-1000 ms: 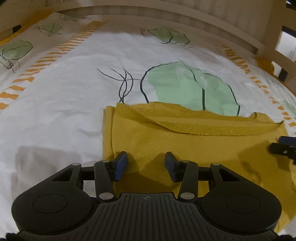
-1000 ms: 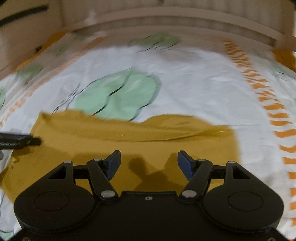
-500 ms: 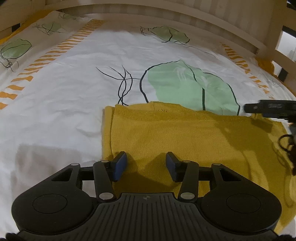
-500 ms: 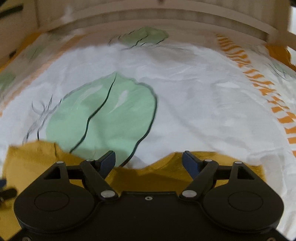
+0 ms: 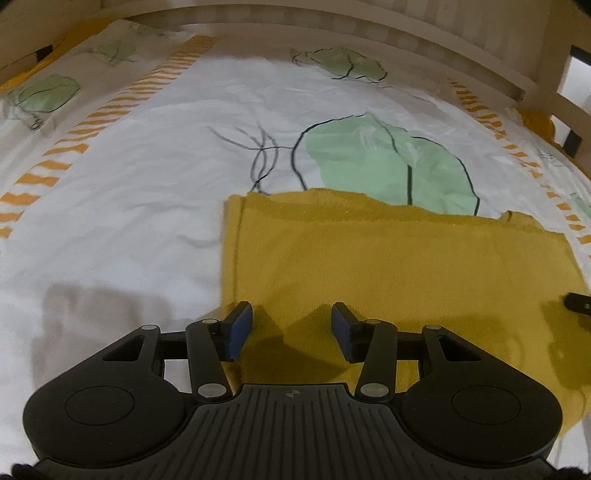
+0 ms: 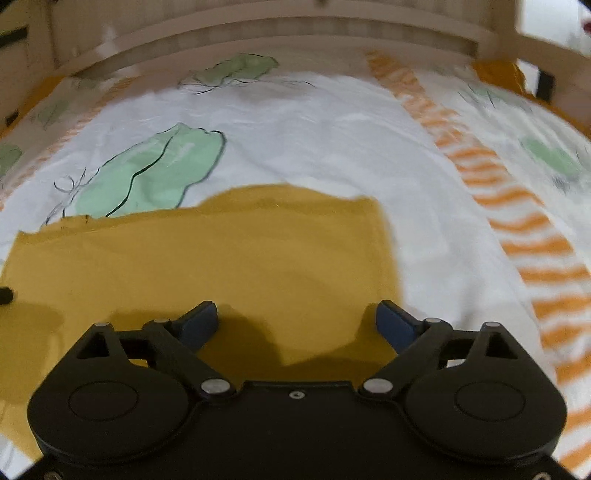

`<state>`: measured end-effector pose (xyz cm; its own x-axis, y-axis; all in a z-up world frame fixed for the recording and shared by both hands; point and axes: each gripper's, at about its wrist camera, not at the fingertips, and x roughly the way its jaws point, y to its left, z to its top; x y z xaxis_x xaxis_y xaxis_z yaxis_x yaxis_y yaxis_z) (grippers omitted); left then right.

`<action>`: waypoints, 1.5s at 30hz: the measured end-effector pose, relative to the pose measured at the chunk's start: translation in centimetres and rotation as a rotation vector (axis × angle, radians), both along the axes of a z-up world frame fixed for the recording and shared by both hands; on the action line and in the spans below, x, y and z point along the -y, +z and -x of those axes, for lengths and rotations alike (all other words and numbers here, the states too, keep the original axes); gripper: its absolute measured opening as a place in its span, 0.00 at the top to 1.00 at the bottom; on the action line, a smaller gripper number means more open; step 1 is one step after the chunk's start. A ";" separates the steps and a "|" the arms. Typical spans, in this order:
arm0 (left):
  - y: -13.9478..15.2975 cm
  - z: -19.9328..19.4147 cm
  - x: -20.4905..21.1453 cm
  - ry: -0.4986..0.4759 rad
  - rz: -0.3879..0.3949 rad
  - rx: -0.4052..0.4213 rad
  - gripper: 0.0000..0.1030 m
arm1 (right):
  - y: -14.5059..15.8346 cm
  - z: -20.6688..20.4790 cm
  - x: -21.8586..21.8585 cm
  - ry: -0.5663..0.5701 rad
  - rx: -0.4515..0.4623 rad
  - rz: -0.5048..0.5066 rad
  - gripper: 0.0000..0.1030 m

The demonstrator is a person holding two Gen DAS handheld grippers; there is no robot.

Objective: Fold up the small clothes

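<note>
A mustard-yellow knit garment (image 5: 388, 266) lies flat and folded on the white bedsheet (image 5: 129, 206). It also shows in the right wrist view (image 6: 229, 258). My left gripper (image 5: 291, 328) is open and empty, low over the garment's near left part. My right gripper (image 6: 297, 325) is open wide and empty, over the garment's near right part, close to its right edge. The tip of the right gripper shows at the right edge of the left wrist view (image 5: 580, 302).
The sheet has green leaf prints (image 5: 388, 162) and orange dashed stripes (image 6: 517, 221). A pale wooden bed rail (image 5: 332, 22) runs along the far side, with posts at the right (image 5: 554, 74). A yellow cloth (image 6: 498, 74) hangs at the far right corner.
The raised far flap of the garment has been laid down flat. My right gripper went forward over the far edge, then came back to the near right part. The left gripper stayed open in place.
</note>
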<state>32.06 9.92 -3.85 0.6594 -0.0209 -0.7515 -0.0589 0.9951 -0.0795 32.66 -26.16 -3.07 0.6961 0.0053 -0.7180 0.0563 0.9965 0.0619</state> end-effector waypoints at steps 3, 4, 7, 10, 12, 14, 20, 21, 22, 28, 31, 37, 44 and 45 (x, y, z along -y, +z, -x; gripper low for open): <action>0.1 0.8 -1.1 0.056 -0.003 -0.054 0.46 | 0.5 1.3 1.7 -0.071 -0.028 -0.030 0.07; 0.1 1.2 -1.8 0.080 0.024 -0.069 0.46 | 0.7 1.6 2.1 -0.091 -0.036 -0.039 0.07; 0.7 2.5 -3.0 0.132 0.042 -0.102 0.46 | 1.9 3.2 2.5 -0.107 -0.026 -0.069 0.07; 1.6 4.2 -3.4 0.142 0.048 -0.099 0.46 | 3.5 4.7 1.9 -0.085 0.001 -0.108 0.07; 2.0 5.2 -3.3 0.133 0.065 -0.096 0.46 | 4.3 5.8 1.1 -0.065 0.017 -0.137 0.07; 1.9 6.0 -2.9 0.118 0.077 -0.100 0.46 | 4.4 6.4 0.2 -0.037 0.014 -0.149 0.07; -0.3 7.2 -2.6 0.089 0.042 -0.136 0.46 | 2.0 7.5 -0.9 0.017 -0.077 -0.115 0.06; -0.2 7.2 -2.4 0.082 0.031 -0.137 0.46 | 1.4 7.5 -0.7 0.016 -0.105 -0.100 0.06; -0.1 7.1 -2.3 0.078 0.022 -0.138 0.46 | 0.7 7.6 -0.4 0.016 -0.133 -0.081 0.06; -0.2 6.6 -1.9 0.126 0.023 -0.155 0.43 | -0.5 8.0 2.1 0.000 -0.163 -0.121 0.01; -0.1 6.3 -1.5 0.138 0.029 -0.162 0.43 | -0.4 7.8 3.2 -0.019 -0.150 -0.199 0.00; 0.9 5.8 -1.2 0.151 0.109 -0.141 0.43 | -0.7 6.8 5.8 -0.063 -0.097 -0.390 0.00; 1.7 4.7 0.4 0.098 0.059 -0.118 0.43 | -1.7 5.3 6.9 -0.087 -0.026 -0.489 0.00; 1.5 4.5 0.5 0.102 0.052 -0.125 0.43 | -1.7 5.1 6.9 -0.088 -0.021 -0.489 0.00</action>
